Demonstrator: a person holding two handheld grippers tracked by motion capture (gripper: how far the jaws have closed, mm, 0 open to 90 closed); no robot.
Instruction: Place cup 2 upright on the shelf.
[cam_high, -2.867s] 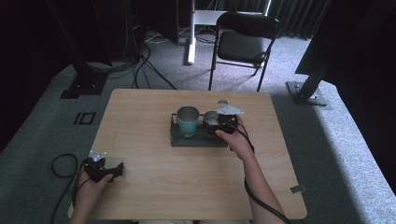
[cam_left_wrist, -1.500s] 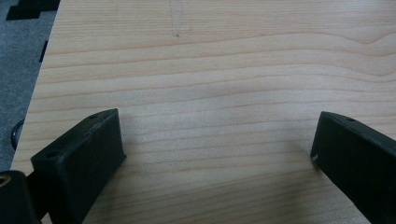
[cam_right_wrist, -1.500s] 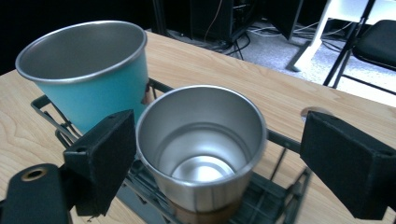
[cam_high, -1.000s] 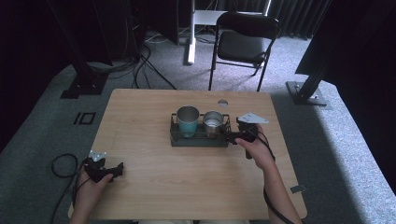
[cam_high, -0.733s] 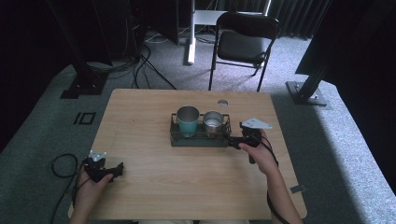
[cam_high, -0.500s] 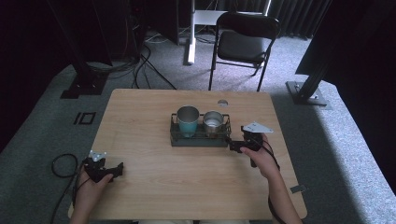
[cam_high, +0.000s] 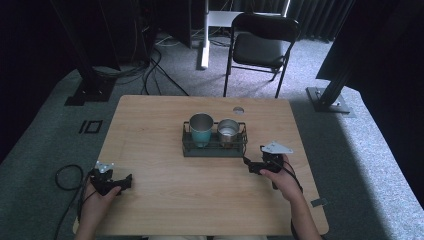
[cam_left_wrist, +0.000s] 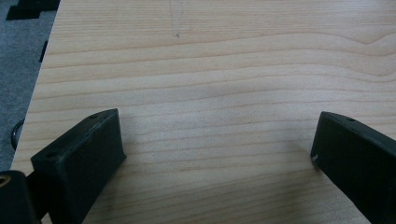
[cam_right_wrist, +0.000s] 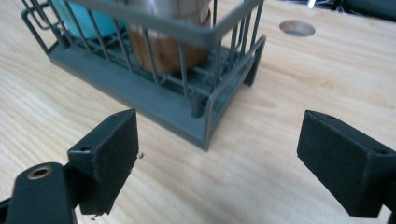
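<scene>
Right gripper pulled back from rack, jaws apart, empty, left gripper likewise open

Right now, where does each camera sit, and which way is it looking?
High view: above the person's side, facing forward and down on the table; forearms, left gripper and right gripper show.
Left gripper view: rides the left gripper, looking at bare table wood between open jaws.
Right gripper view: rides the right gripper, facing the rack corner.
Shared: high and right gripper views both show the rack, teal cup and steel cup.
</scene>
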